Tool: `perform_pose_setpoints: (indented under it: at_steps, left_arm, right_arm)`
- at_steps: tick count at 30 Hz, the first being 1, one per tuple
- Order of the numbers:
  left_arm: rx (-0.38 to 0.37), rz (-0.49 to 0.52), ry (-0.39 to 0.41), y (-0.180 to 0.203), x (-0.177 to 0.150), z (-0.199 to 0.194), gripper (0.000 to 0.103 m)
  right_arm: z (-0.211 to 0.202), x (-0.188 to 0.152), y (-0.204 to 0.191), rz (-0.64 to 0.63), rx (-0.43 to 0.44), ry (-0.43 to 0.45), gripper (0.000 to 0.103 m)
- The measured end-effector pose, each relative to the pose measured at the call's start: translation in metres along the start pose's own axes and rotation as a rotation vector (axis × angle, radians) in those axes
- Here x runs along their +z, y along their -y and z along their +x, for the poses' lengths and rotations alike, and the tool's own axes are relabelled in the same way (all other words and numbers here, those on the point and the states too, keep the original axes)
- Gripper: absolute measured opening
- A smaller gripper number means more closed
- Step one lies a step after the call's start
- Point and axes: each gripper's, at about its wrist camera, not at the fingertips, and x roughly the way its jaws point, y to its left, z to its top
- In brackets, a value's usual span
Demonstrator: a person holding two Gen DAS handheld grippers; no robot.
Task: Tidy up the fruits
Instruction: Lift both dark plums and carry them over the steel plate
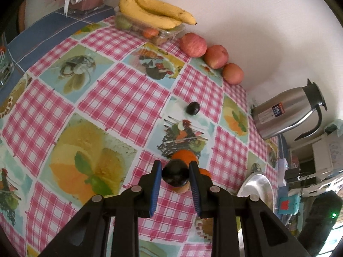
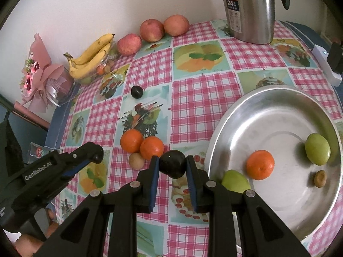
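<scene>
Above the desk (image 2: 193,98) | left tongs (image 1: 175,176) clamp a dark plum (image 1: 174,175) | right tongs (image 2: 172,167) clamp another plum (image 2: 172,166), just left of the steel basin (image 2: 223,132) | risk: smooth round fruit may slip loose, rolling among the oranges (image 2: 141,145).

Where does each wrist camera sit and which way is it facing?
Left wrist: on the left gripper, angled down over the tablecloth toward the bananas; its jaws clamp a dark fruit.
Right wrist: on the right gripper, angled down beside the metal basin; its jaws clamp a second dark fruit; left gripper shows.
Shared: bananas, kettle.
</scene>
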Motion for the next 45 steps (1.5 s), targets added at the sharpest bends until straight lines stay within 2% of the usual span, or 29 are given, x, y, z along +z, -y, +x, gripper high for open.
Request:
perform_pose_setpoints:
  at_steps: [11, 18, 27, 36, 45]
  left_arm:
    - [-0.029, 0.067, 0.009, 0.031, -0.009, -0.008, 0.028]
    - [-0.05, 0.154, -0.011, 0.063, -0.028, -0.004, 0.028]
    - [-0.093, 0.311, -0.101, 0.122, -0.073, 0.013, 0.028]
    - [-0.101, 0.472, -0.159, 0.169, -0.116, 0.021, 0.028]
    - [-0.059, 0.534, -0.214, 0.178, -0.136, 0.037, 0.028]
  right_arm:
    - [-0.016, 0.003, 0.034, 0.063, -0.041, 0.032, 0.026]
    - [-0.035, 0.004, 0.072, 0.131, -0.1, 0.072, 0.026]
    - [-0.061, 0.002, 0.115, 0.206, -0.154, 0.122, 0.026]
    - [-0.086, 0.0, 0.13, 0.209, -0.2, 0.17, 0.026]
    - [-0.063, -0.005, 0.135, 0.199, -0.222, 0.085, 0.026]
